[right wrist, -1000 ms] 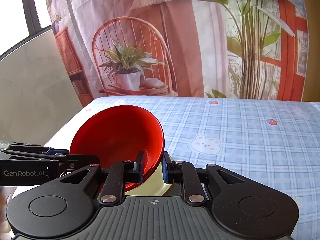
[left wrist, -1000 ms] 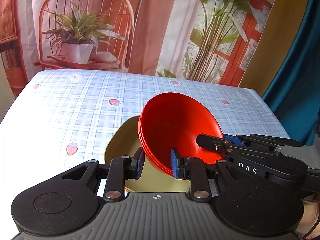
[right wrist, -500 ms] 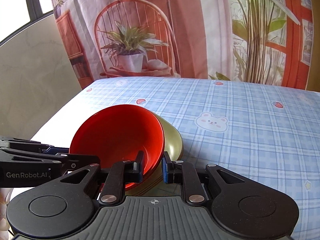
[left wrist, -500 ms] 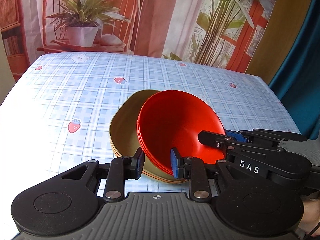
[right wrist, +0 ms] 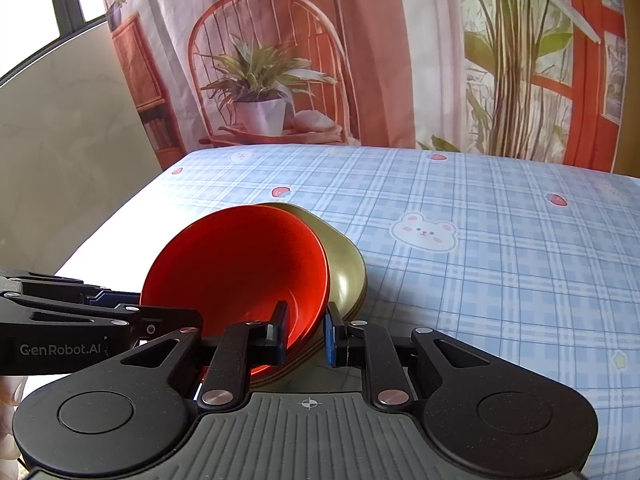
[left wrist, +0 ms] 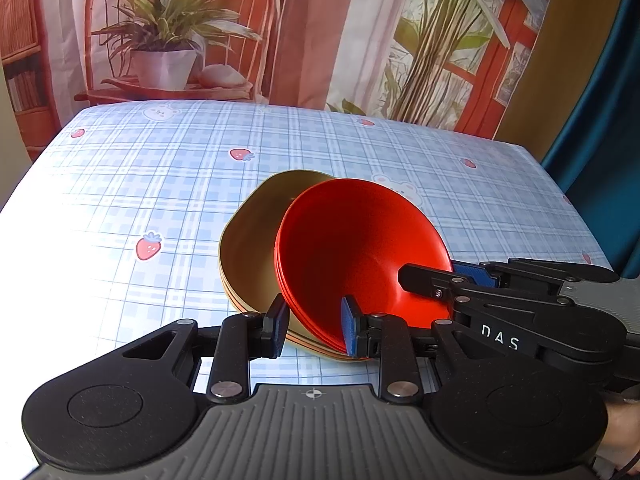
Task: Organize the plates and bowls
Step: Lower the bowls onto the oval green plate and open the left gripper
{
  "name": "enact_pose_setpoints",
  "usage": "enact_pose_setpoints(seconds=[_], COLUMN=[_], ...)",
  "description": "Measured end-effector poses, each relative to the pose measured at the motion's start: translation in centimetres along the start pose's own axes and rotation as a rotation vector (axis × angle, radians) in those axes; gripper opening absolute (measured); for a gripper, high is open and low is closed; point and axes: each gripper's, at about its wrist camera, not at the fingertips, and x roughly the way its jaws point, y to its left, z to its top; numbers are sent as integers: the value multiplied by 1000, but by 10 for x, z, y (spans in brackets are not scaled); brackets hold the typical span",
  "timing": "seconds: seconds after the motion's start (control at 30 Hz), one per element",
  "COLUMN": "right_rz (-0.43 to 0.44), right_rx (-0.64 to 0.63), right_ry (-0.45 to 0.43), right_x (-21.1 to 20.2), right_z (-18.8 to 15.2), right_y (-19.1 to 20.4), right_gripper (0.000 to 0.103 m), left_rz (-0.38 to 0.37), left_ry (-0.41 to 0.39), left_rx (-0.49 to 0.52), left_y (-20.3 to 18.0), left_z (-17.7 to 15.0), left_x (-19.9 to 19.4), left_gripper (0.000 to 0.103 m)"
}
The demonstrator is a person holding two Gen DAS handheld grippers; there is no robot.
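Note:
A stack of red bowls hangs tilted over a stack of olive plates lying on the checked tablecloth. My left gripper is shut on the bowls' near-left rim, its pads either side of the wall. On the opposite rim my right gripper is shut too, and it shows from the side in the left wrist view as the right gripper. The bowls' lower edge is close over the plates; whether they touch is hidden.
The blue checked tablecloth spreads bare to the left, right and far side of the plates. A printed backdrop hangs behind the table's far edge. A teal curtain stands at the right.
The red bowls have come down closer over the olive plates, and more of the plates now shows beside them. Both grips on the rim are unchanged.

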Motion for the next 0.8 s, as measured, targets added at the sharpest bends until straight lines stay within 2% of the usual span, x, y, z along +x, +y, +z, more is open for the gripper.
enact_pose_setpoints(seconds=[0.3,0.43,0.5,0.57,0.8], right_rz=[-16,-24,-27,-31,-52], right_rx=[-10,-15,-14,-12,-5], right_ry=[-9,-18,-24,-29,-64], right_x=[-1,-4,-6,-8,-22], right_z=[-3,-1,0,1,6], right_y=[4,4,4,4,1], right_gripper=[18,20,20,20,28], left_rz=[2,4,7,14,40], left_ry=[2,-3,-8,-21,-76], left_rx=[-3,0,7,20,47], left_y=[1,1,-1,-4,-11], left_z=[1,2,3,4,12], left_x=[0,-2,-4,-6,-23], left_gripper=[29,34,39,50,62])
